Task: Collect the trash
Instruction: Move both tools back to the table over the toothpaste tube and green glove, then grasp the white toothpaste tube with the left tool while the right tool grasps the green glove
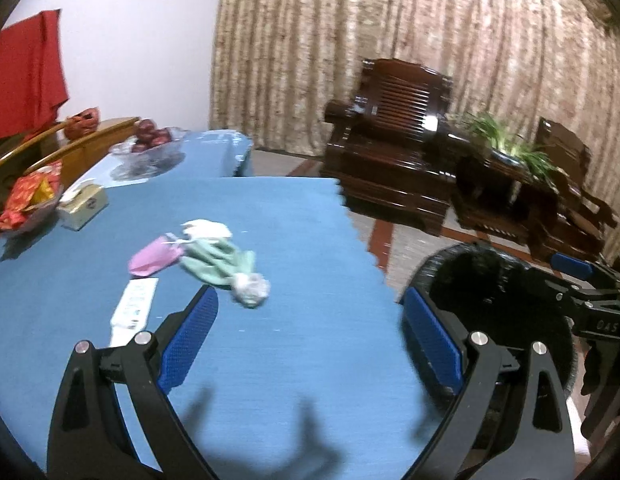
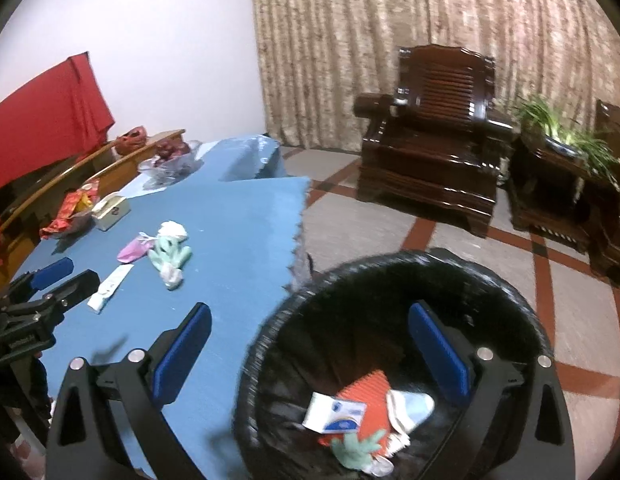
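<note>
Black-lined round bin point(image 2: 389, 280) holds some wrappers; pink, green, white scraps point(image 1: 206, 256) left on blue counter point(image 1: 290, 220); left gripper point(image 1: 310, 320), right gripper point(image 2: 310, 336) jaws apart, empty

the bin point(image 2: 389, 276), its mouth open from above, stands just off the blue table's point(image 1: 270, 360) edge, which is bare beside it; farther from the bin, the litter point(image 1: 214, 256), tissue box point(image 1: 82, 205) and bowls point(image 1: 150, 150) block the way.

Two fruit-and-snack bowls point(image 1: 148, 151), one tissue box point(image 1: 82, 205), one bin point(image 2: 389, 280), two armchairs point(image 2: 429, 140), four scraps point(image 1: 214, 256) on the table.
</note>
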The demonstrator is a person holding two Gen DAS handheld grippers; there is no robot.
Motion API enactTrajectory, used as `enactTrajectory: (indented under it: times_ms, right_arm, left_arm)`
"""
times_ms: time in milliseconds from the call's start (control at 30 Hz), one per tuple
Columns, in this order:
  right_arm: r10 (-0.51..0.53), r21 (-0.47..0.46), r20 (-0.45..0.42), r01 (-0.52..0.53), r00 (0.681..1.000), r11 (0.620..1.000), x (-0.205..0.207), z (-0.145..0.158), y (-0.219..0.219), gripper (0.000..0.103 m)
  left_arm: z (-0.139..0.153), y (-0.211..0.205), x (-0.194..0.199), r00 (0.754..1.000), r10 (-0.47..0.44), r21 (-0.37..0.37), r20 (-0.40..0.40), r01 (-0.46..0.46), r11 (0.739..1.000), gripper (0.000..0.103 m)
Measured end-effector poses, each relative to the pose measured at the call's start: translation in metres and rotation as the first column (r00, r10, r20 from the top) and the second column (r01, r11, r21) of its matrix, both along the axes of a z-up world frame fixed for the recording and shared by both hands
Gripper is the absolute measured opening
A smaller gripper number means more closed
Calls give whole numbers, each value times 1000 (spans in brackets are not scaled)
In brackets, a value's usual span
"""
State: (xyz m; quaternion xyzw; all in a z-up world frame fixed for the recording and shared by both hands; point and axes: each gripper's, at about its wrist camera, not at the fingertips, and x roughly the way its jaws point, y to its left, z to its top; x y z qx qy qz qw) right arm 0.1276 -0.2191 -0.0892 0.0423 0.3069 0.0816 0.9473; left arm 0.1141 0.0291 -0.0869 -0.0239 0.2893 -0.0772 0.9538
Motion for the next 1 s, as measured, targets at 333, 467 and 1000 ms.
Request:
enactTrajectory:
  times_ms: [333, 467, 1000]
  right_arm:
    - [79, 11, 25, -80, 997, 997, 39, 0, 58, 97]
    - [104, 17, 28, -105, 994, 994, 55, -3, 80, 97]
    - [174, -2, -53, -175, 983, 985, 117, -51, 154, 97]
  left_arm:
    - [-6, 70, 13, 988, 156, 11, 2, -156, 988, 92]
    - [-16, 96, 22, 977, 211, 16, -8, -211, 977, 92]
    - [-74, 163, 68, 942, 311, 46, -125, -308, 950, 92]
